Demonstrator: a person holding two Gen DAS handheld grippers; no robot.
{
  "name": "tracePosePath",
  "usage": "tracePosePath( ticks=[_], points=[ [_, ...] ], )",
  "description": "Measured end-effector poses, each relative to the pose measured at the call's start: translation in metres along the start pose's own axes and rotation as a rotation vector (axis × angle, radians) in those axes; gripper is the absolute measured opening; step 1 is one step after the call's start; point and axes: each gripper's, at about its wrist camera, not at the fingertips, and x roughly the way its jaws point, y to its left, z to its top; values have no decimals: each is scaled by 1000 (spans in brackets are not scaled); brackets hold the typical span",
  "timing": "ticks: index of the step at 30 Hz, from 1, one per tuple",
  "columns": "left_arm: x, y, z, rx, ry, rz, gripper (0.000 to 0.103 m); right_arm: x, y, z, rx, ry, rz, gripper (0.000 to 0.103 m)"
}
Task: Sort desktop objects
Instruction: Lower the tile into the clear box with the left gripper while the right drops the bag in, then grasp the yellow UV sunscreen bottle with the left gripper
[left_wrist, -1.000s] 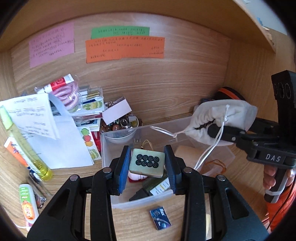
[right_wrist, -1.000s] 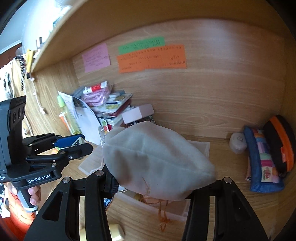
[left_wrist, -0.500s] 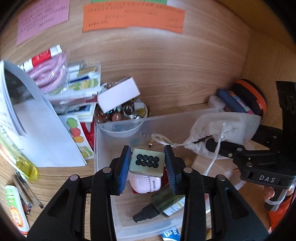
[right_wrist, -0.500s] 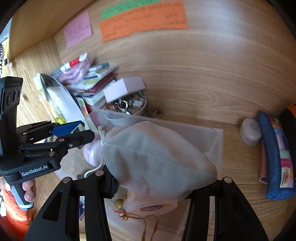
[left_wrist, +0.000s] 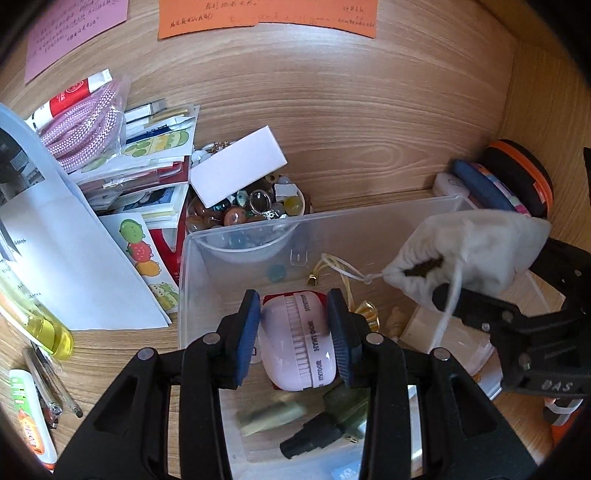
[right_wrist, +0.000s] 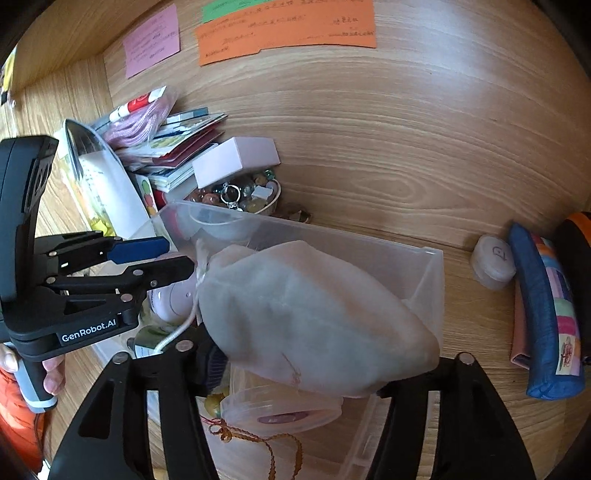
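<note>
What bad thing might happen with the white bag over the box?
The white bag has a loose string hanging close to the left tongs, so it might snag. The clear box already looks crowded, so the bag may land on the round lidded tub and sit too high.

- Right gripper (right_wrist: 291, 354) clamped on grey drawstring pouch (right_wrist: 306, 317), above clear plastic bin (right_wrist: 424, 273).
- Left gripper (right_wrist: 162, 254) at nine o'clock, fingers parted.
- Bead bowl (right_wrist: 240, 195) at eleven o'clock.
</note>
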Motion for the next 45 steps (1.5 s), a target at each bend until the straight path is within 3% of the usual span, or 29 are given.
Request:
tracePosePath(
  ticks=[2,4,9,15,24,27,35,45],
  points=[
    [-2,0,0,1,0,10,39,-2,1,-1,-10,-4,-6,73],
    [-2,1,-1,-2,3,11,40,-3,1,-2,-8,-7,-4,78],
    [-7,0,-3,9,-9,33,46,-5,-5,-2,18,-18,4,81],
    [-36,-3,-1,34,-120,55,74,-10,-5,1,12,-20,30,81],
    [-82,-2,-7,54,-192,108,94,-58,2,10,-10,-93,-25,83],
    [-98,-4,-16,57,-207,112,96,-76,6,6,-12,-116,-39,89],
    [-124,-13,-49,46,-195,94,99,-107,20,-22,-15,-123,-72,93],
    [-116,-33,-103,18,-71,24,99,-122,22,-81,37,-67,-46,96]
  ],
)
